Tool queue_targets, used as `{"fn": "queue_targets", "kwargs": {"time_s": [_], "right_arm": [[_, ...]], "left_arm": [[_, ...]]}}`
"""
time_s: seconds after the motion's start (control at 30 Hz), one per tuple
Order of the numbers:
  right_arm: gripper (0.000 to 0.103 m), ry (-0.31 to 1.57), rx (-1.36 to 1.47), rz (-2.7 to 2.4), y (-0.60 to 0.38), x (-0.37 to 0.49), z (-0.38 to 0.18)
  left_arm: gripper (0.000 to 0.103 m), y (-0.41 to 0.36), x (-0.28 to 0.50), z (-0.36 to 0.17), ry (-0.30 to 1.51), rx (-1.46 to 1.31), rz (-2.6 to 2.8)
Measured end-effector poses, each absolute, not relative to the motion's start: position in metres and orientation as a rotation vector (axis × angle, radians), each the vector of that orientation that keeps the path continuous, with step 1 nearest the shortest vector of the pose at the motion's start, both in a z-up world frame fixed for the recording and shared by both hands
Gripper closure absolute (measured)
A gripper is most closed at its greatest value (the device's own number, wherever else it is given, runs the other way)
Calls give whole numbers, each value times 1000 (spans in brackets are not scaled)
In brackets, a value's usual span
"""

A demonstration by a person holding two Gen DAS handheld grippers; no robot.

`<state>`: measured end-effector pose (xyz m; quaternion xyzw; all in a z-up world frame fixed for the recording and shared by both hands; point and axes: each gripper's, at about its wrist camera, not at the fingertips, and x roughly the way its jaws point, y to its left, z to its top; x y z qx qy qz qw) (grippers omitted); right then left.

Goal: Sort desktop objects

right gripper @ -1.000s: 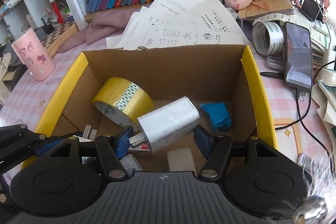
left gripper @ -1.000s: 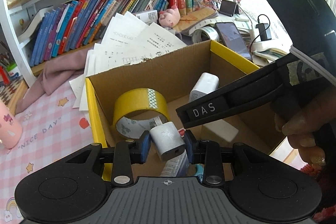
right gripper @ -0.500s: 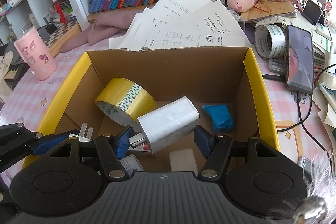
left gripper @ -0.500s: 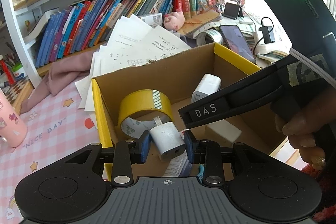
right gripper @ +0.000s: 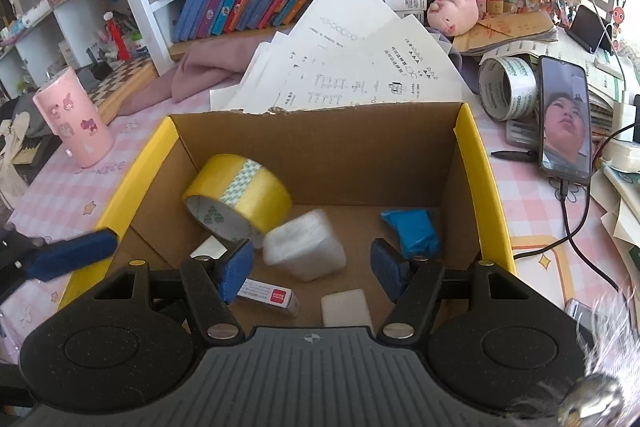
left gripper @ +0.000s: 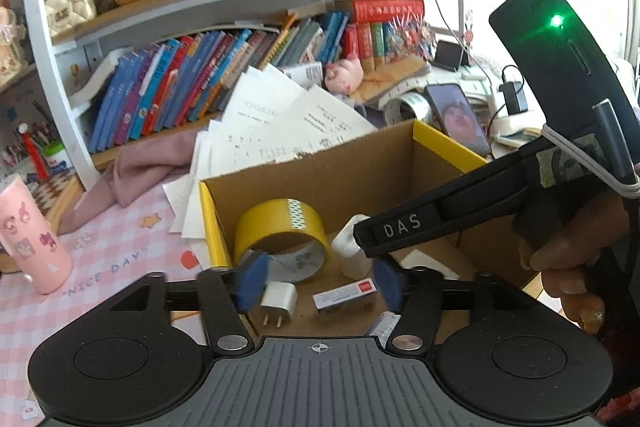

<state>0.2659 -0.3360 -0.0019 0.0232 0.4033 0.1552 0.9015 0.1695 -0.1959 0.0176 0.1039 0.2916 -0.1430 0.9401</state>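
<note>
The left gripper [left gripper: 318, 283] jaws are opening over the small charger [left gripper: 278, 301]; the right gripper [right gripper: 314, 267] jaws stand apart, nothing clamped; the blurred white charger [right gripper: 304, 251] at their 12 o'clock may bounce against the yellow tape roll [right gripper: 240, 201] in the box [right gripper: 478, 163].

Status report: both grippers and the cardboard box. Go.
Left gripper jaws opening, small white plug charger loose on the box floor. Right gripper open, large white charger free below. Yellow-edged cardboard box unobstructed.

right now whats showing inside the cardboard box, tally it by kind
white chargers: 2 (large charger, small charger)
yellow tape roll: 1
blue lump: 1
red-labelled small box: 1
white block: 1
total: 6 plainly showing
</note>
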Motion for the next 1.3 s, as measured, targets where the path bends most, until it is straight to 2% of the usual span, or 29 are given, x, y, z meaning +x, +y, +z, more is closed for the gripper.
{"fn": "queue_targets", "kwargs": {"time_s": [0.07, 0.2, 0.43, 0.53, 1.17, 1.3], "right_arm": [[38, 815, 46, 321, -337, 262, 1], [36, 761, 41, 312, -338, 248, 11], [35, 689, 24, 260, -334, 222, 22], [35, 677, 18, 232, -330, 208, 25], [27, 613, 47, 124, -274, 97, 33], [26, 631, 52, 118, -261, 73, 28]], "left_arm": [[33, -196, 164, 20, 570, 216, -288], [23, -193, 152, 26, 525, 215, -274], [19, -176, 139, 31, 504, 199, -250], [13, -162, 131, 33, 505, 166, -236], [12, -73, 42, 33, 488, 138, -109], [4, -57, 26, 31, 500, 143, -78]]}}
